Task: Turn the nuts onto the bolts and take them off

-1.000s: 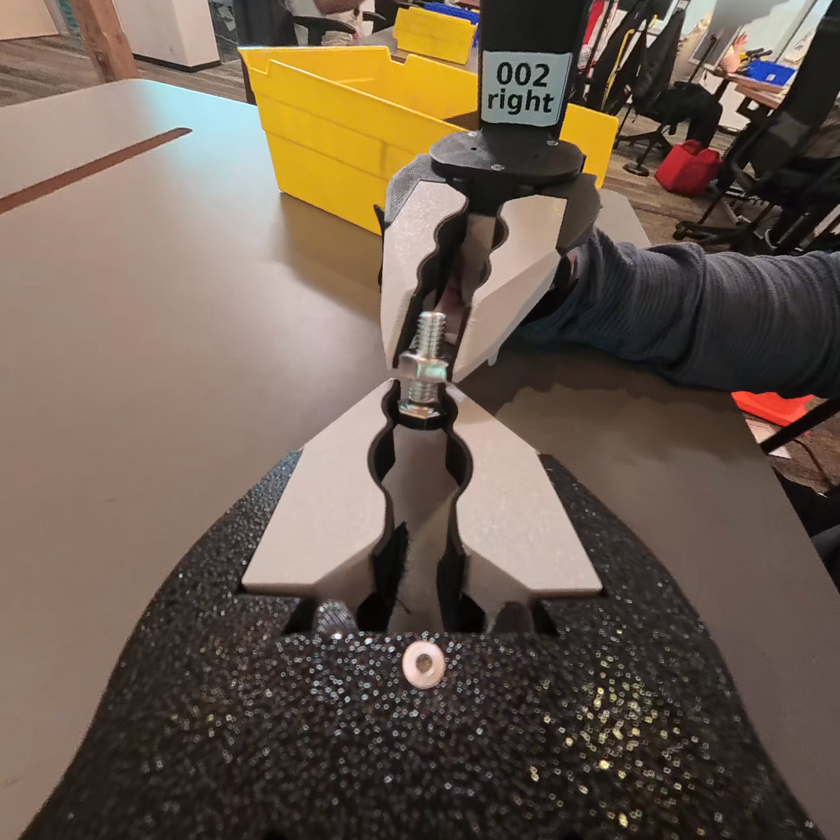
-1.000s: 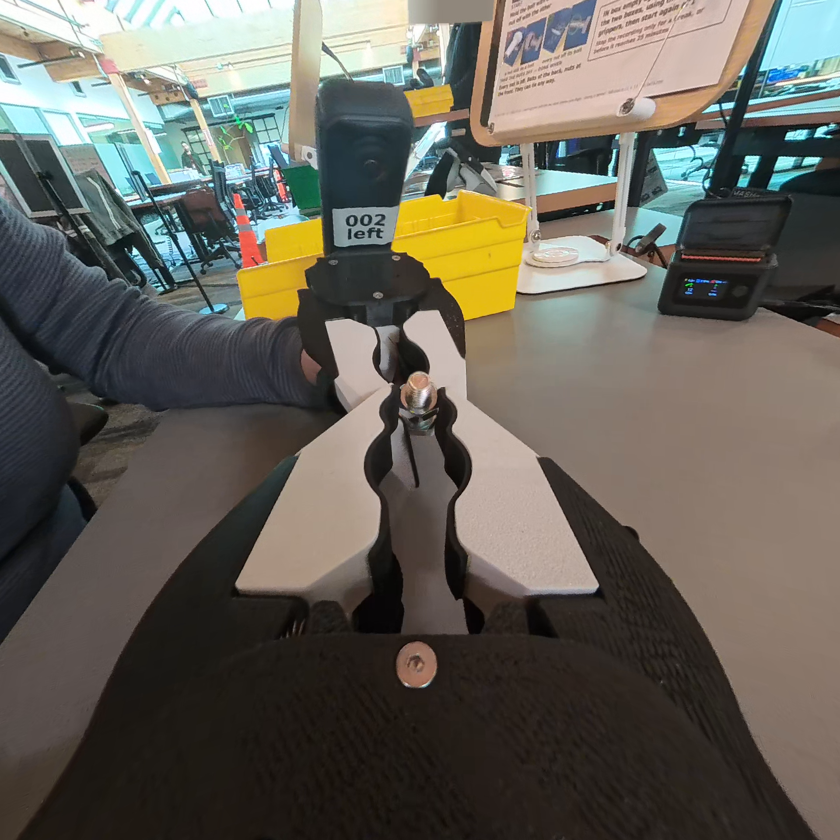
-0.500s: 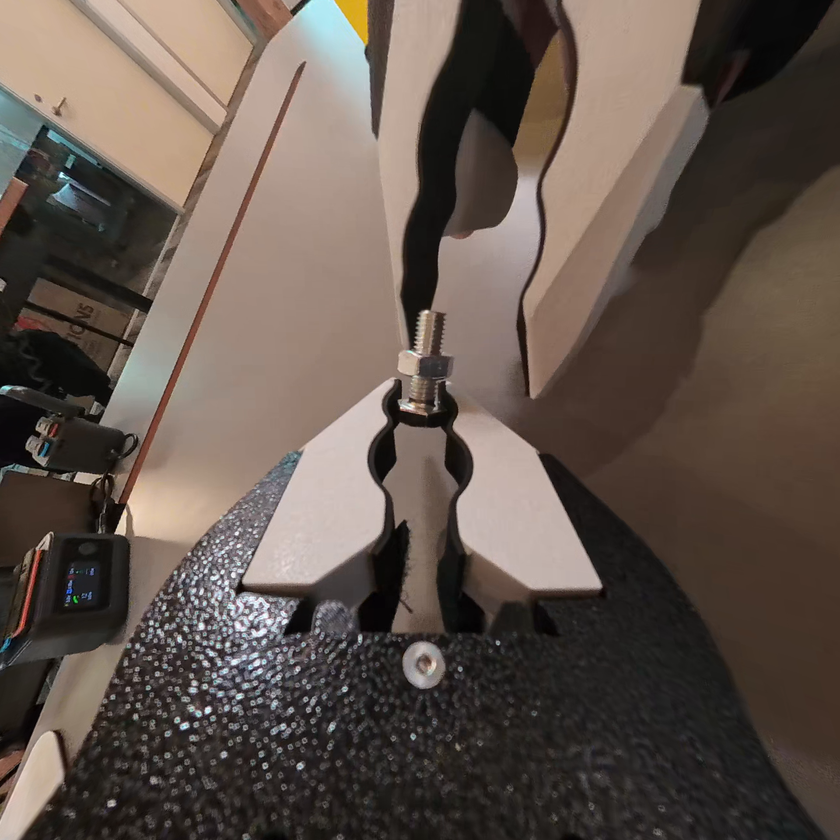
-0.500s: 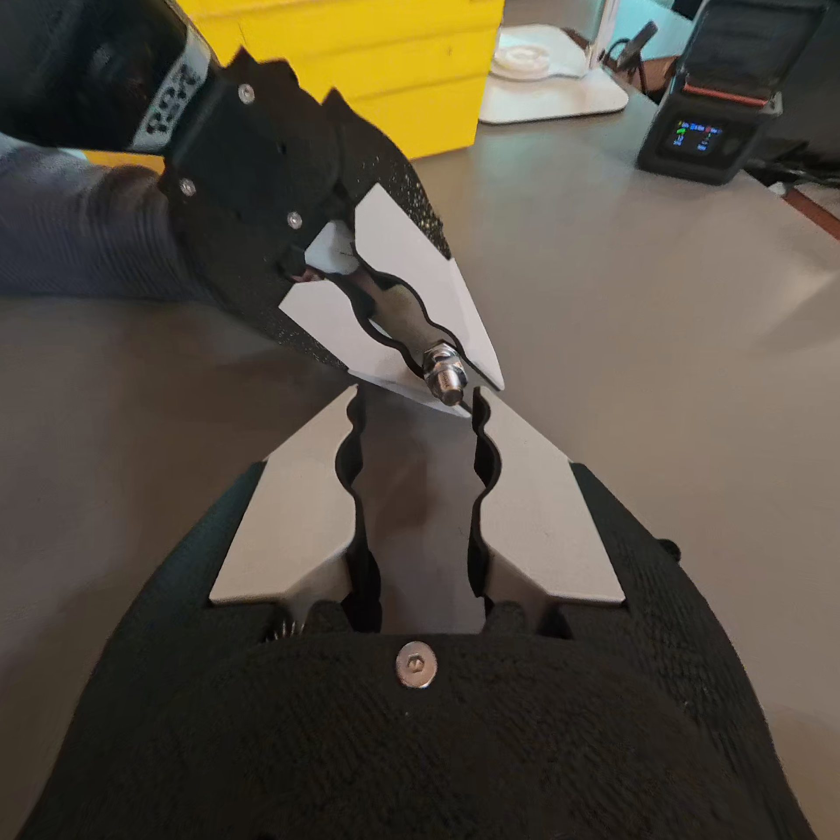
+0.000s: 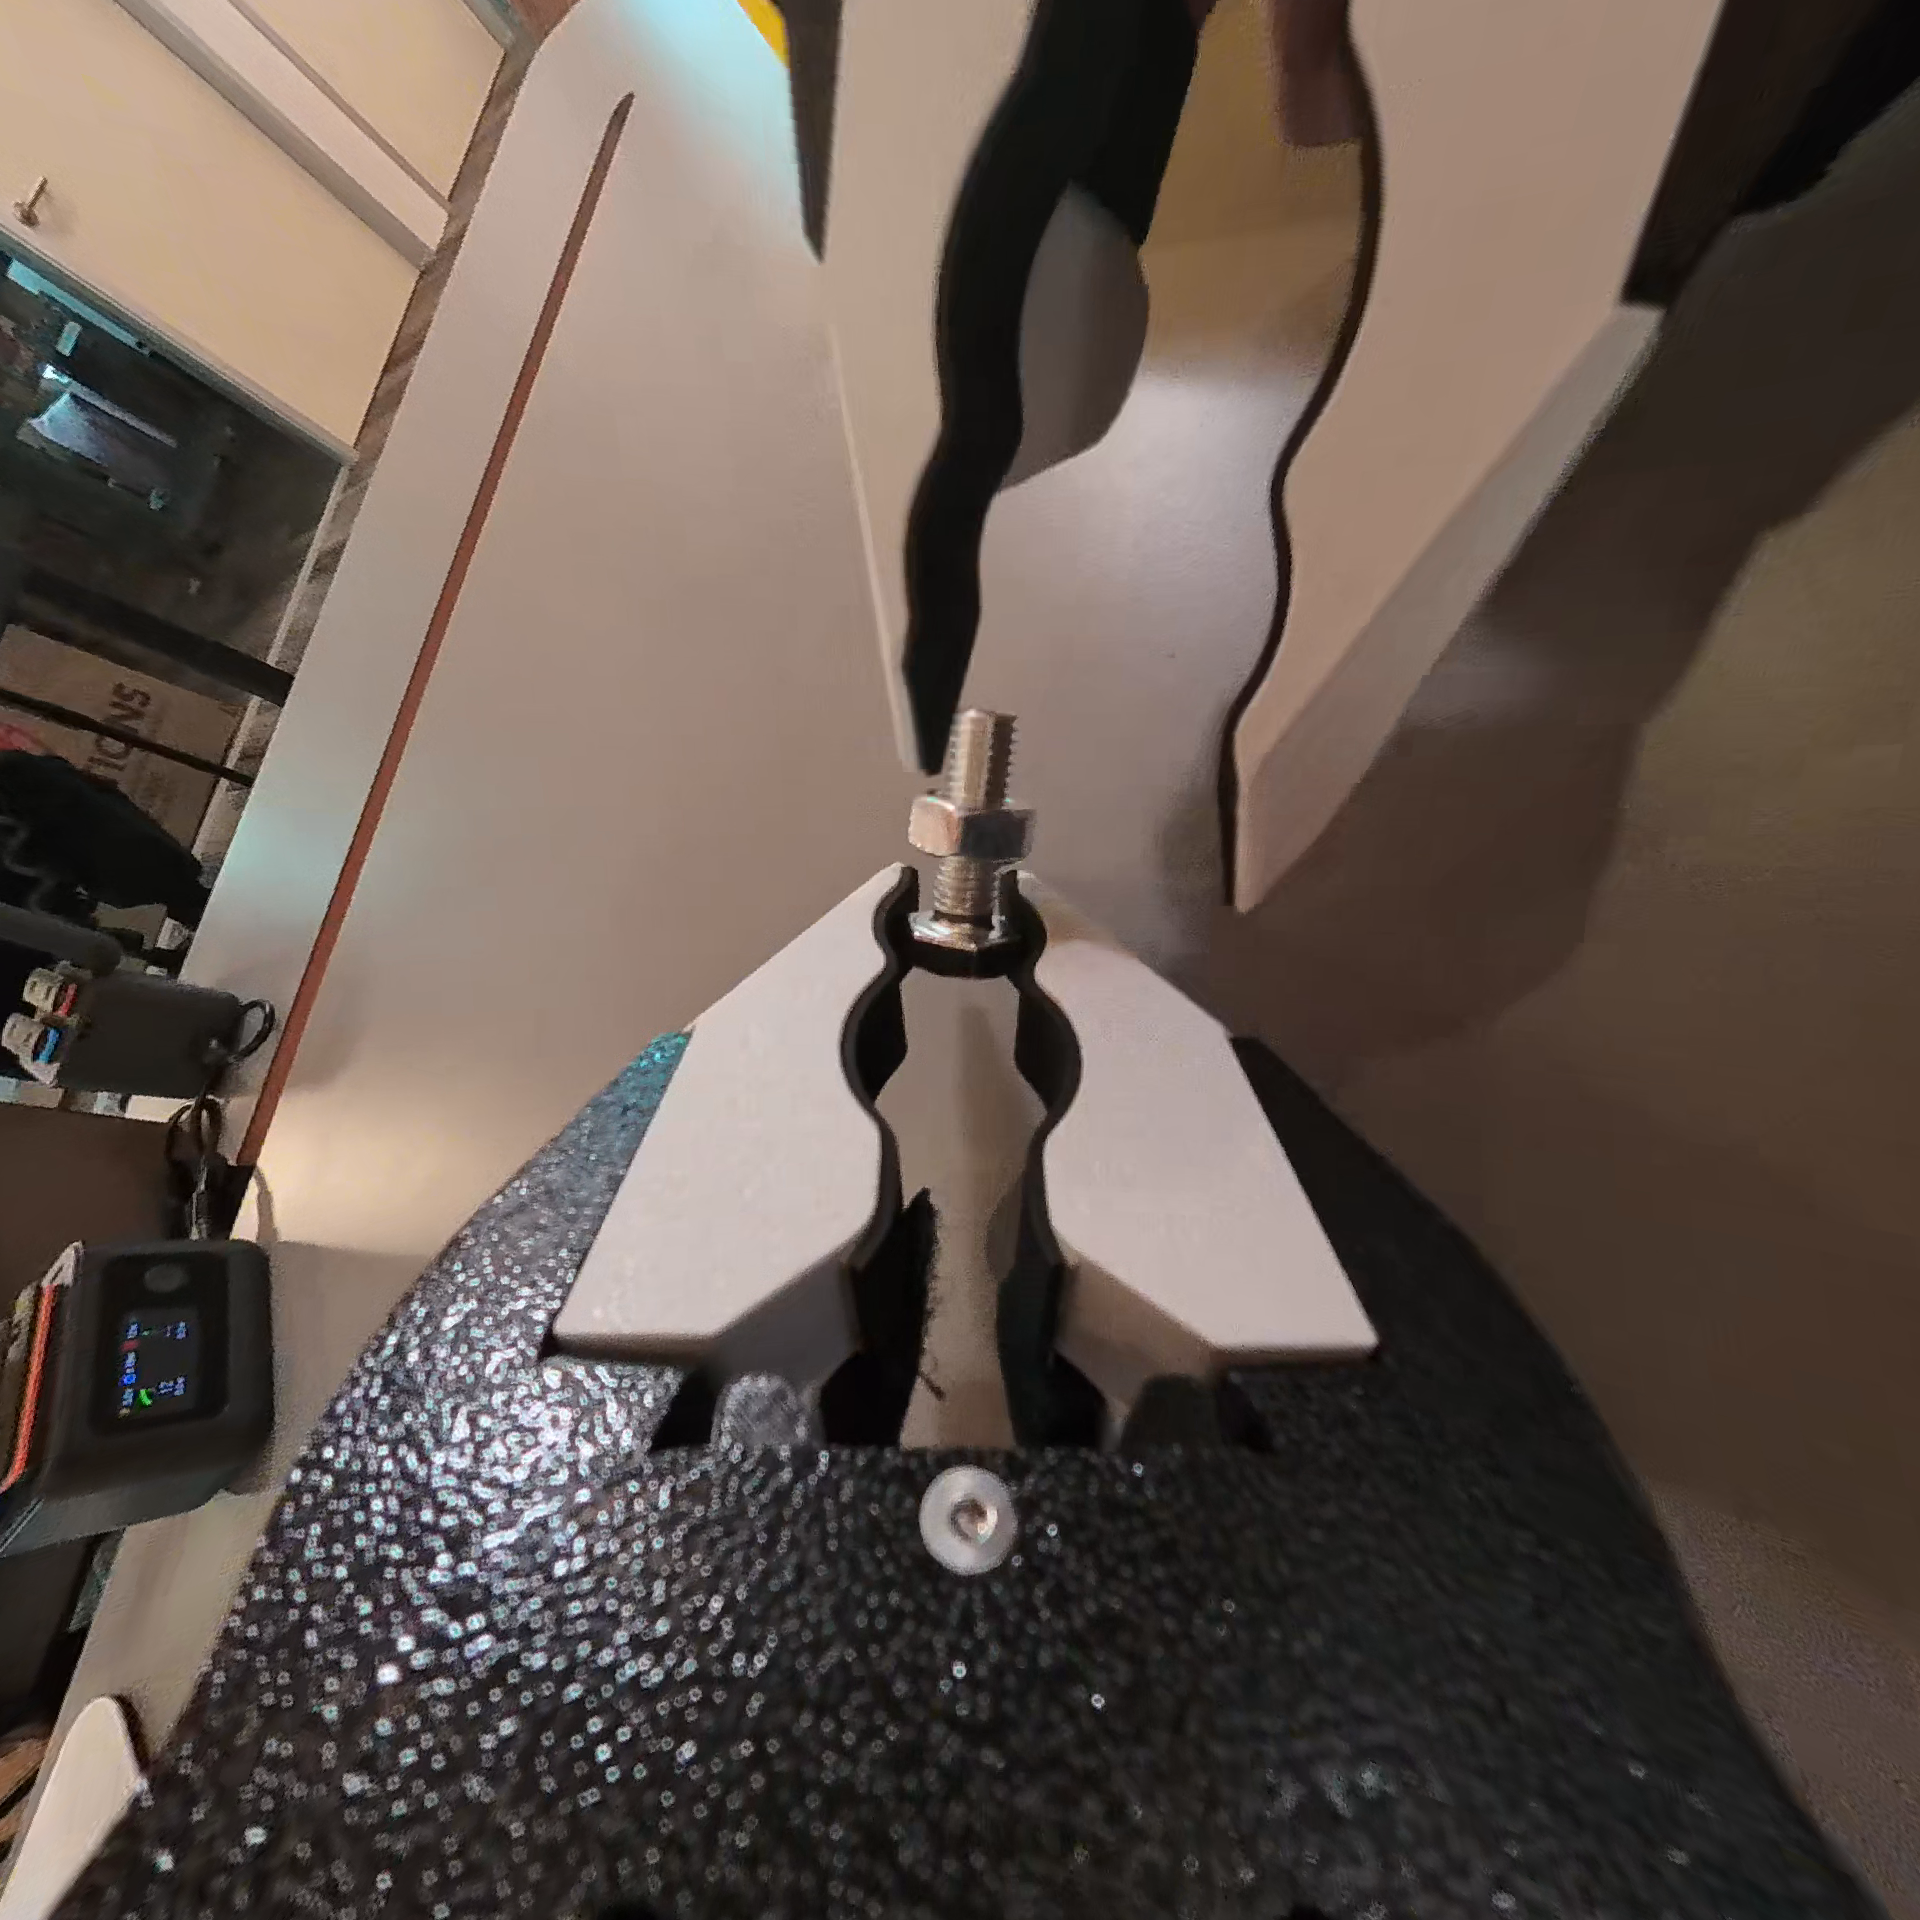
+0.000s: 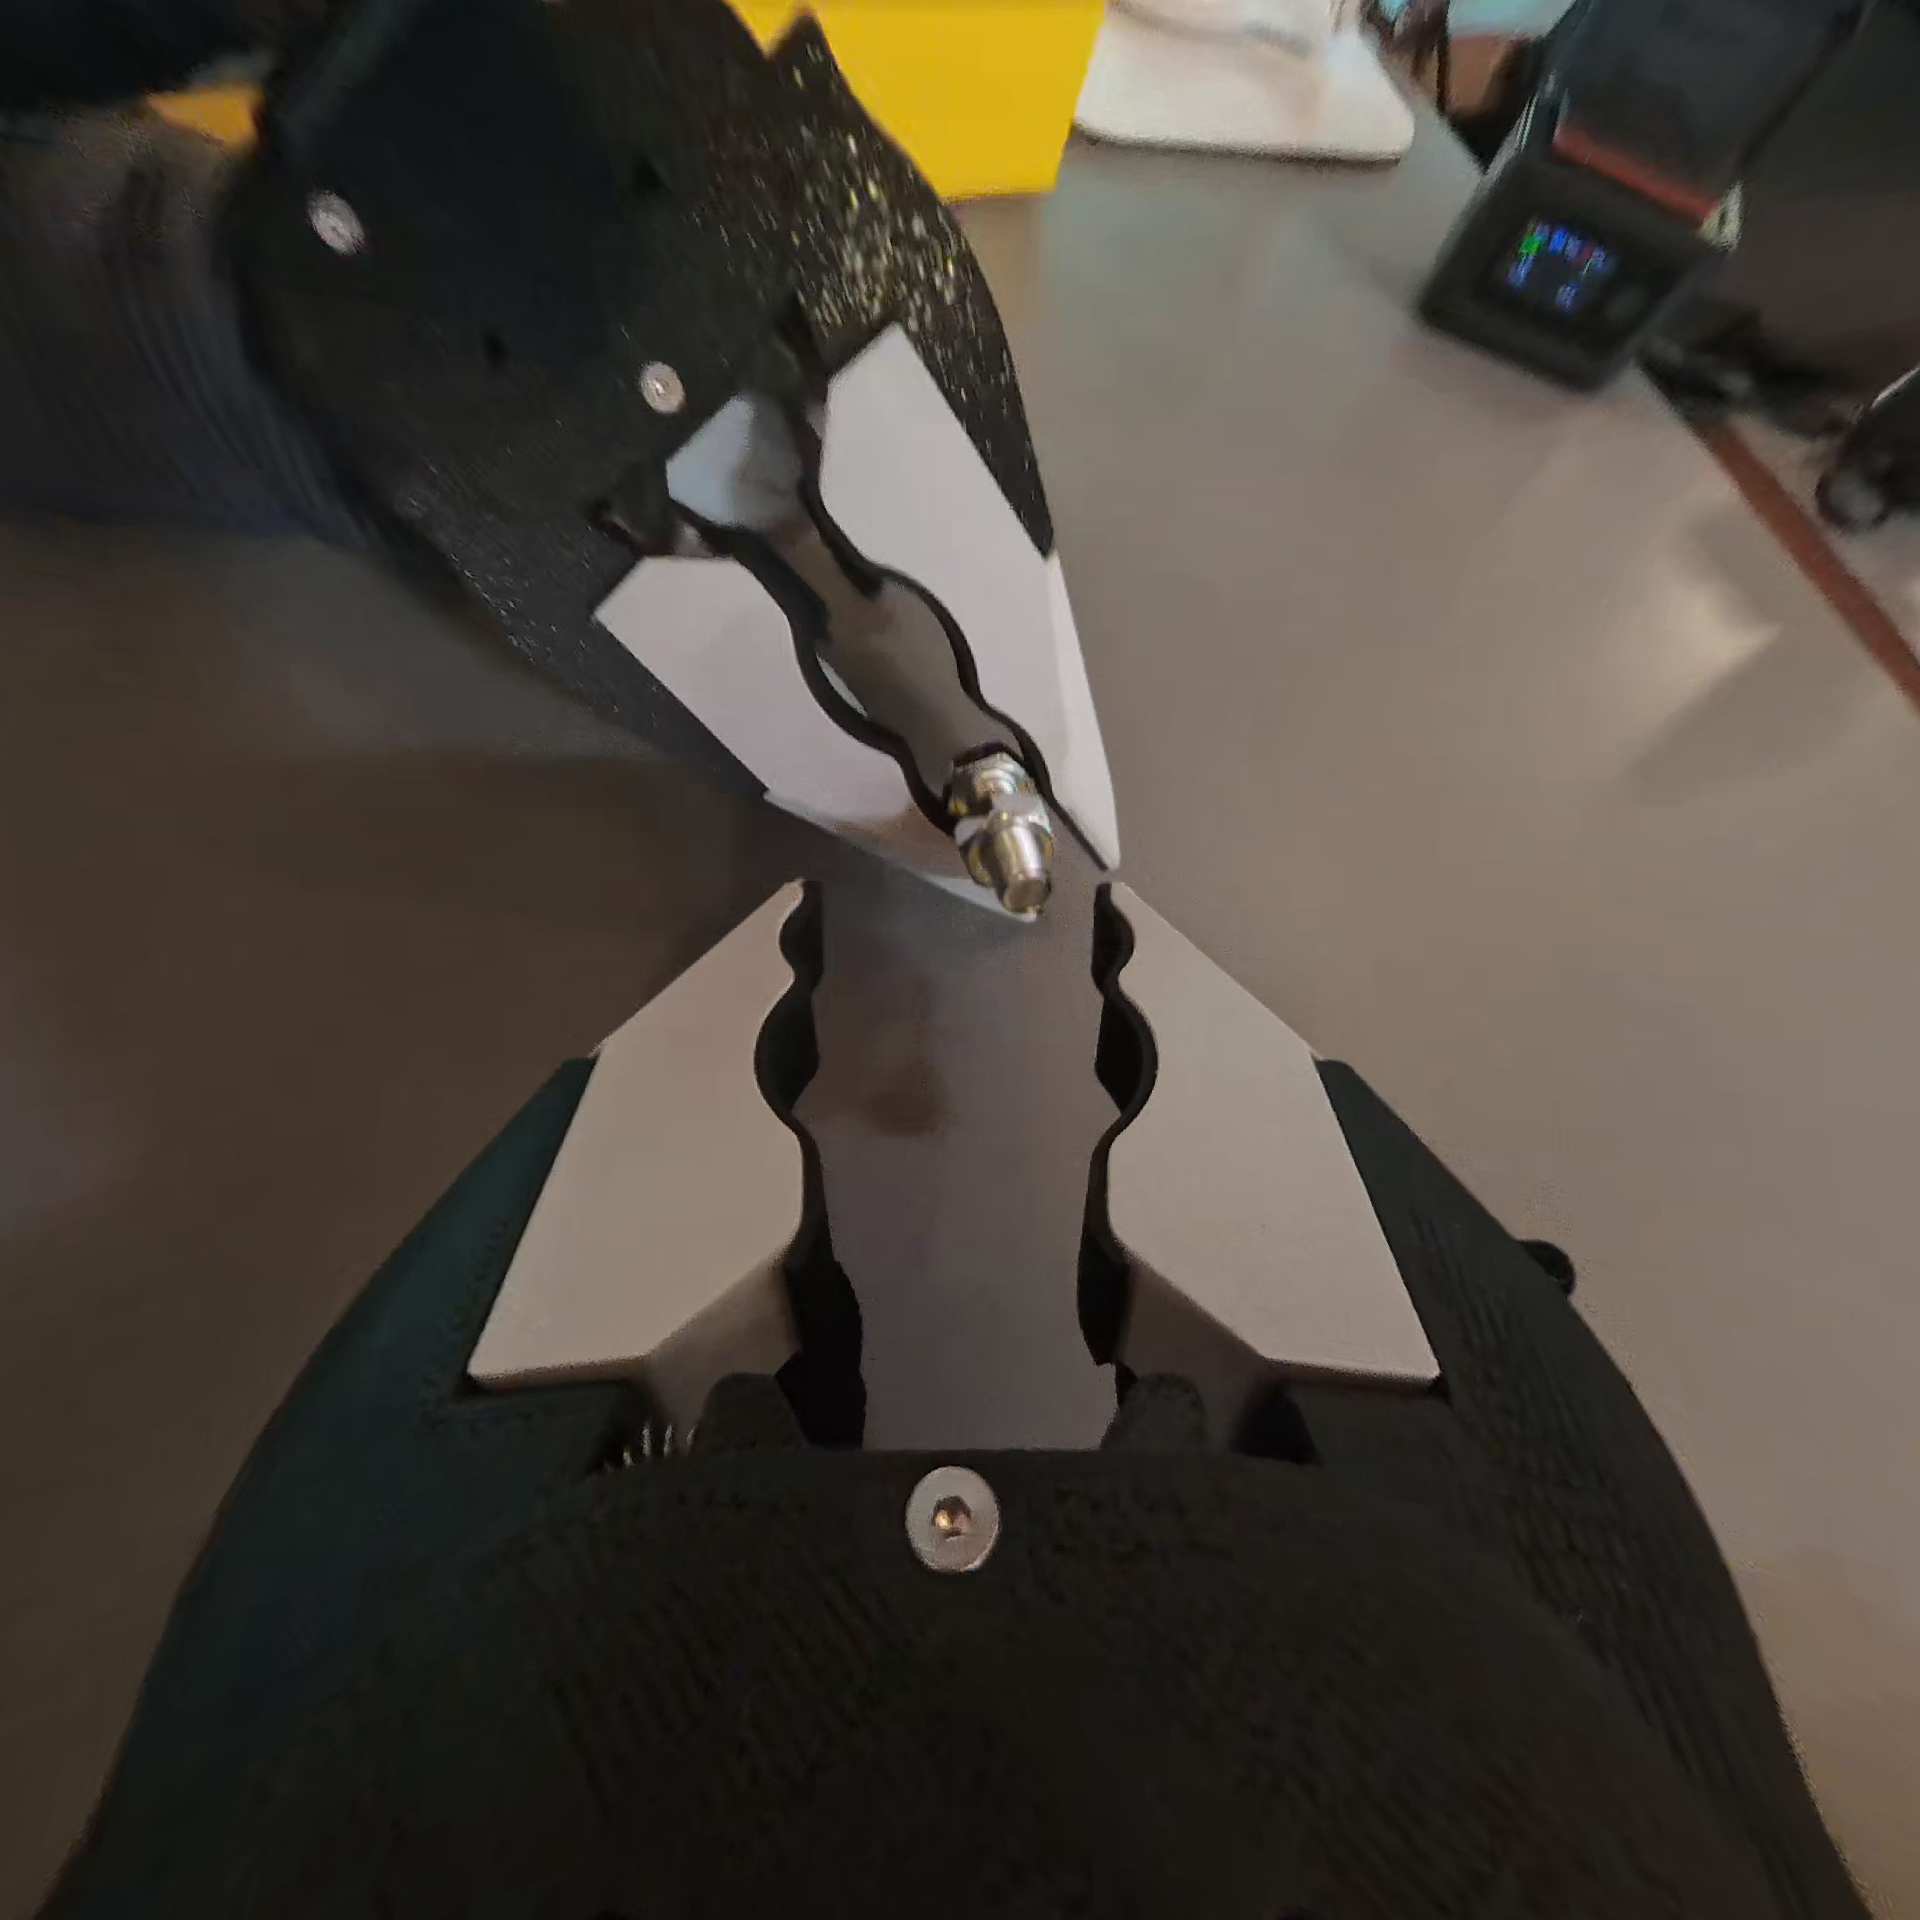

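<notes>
My left gripper (image 5: 961, 899) is shut on the head of a silver bolt (image 5: 980, 748), which points forward out of its tips. A hex nut (image 5: 971, 831) sits on the thread just above the tips. My right gripper (image 6: 956, 894) is open and empty, facing the bolt's end. In the left wrist view its two fingers (image 5: 935, 582) stand apart on either side of the bolt's end, and the left one is nearly touching it. In the right wrist view the left gripper (image 6: 1049, 862) comes in tilted from the upper left, holding the bolt (image 6: 1013, 852) just ahead of my open tips.
The grey table (image 6: 1403, 727) has a brown seam strip (image 5: 436, 623). A yellow bin (image 6: 956, 94) and a white stand base (image 6: 1247, 104) stand at the back. A black device with a small screen (image 6: 1558, 270) sits to the right, and it also shows in the left wrist view (image 5: 156, 1382). Left and right tips are no more than a few centimetres apart.
The right gripper has let go of the nut and opened. Both grippers have rolled to the side. The open right fingers now sit closer around the bolt's end.
</notes>
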A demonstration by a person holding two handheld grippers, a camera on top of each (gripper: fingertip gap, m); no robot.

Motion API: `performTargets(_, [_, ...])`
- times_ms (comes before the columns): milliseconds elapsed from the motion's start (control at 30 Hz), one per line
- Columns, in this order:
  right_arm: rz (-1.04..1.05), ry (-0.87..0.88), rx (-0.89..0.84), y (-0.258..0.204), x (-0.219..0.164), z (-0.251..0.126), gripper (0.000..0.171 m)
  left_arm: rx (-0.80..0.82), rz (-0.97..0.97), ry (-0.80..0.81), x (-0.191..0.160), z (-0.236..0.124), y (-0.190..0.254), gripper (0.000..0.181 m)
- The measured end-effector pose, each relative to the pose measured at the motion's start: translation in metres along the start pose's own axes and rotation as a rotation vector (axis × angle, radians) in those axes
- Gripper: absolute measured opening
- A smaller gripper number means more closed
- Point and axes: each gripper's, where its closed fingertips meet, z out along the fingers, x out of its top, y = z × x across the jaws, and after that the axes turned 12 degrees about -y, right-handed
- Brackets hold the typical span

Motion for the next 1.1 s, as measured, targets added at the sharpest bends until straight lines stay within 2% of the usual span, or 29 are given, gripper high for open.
performTargets(100, [-0.001, -0.002, 0.037, -0.007, 0.001, 0.004, 0.051, 0.009, 0.02, -0.005, 0.0, 0.0, 0.001, 0.014])
performTargets(333, [-0.163, 0.074, -0.02, -0.018, 0.017, -0.002, 0.054, 0.011, 0.031, -0.004, 0.0, 0.0, 0.002, 0.014])
performTargets(567, [-0.03, 0.047, 0.009, -0.005, 0.008, -0.007, 0.05, 0.017, 0.046, -0.022, 0.0, 0.002, 0.002, 0.014])
performTargets(733, [-0.151, 0.067, 0.021, -0.027, 0.021, -0.001, 0.058, 0.01, 0.052, -0.017, 0.003, 0.002, 0.005, 0.014])
performTargets(800, [-0.209, 0.059, -0.062, -0.023, 0.023, -0.001, 0.054, 0.011, 0.047, -0.016, 0.003, 0.002, 0.004, 0.014])
performTargets(933, [-0.121, 0.007, -0.066, -0.013, 0.016, 0.001, 0.054, 0.004, 0.027, -0.011, 0.003, 0.002, 0.003, 0.014])
performTargets(1033, [-0.098, -0.002, -0.078, -0.008, 0.012, 0.0, 0.042, 0.009, 0.036, -0.013, 0.003, 0.002, 0.004, 0.014])
performTargets(1100, [-0.057, 0.022, -0.077, -0.003, 0.014, -0.004, 0.027, 0.012, 0.044, -0.01, 0.003, 0.002, 0.004, 0.014])
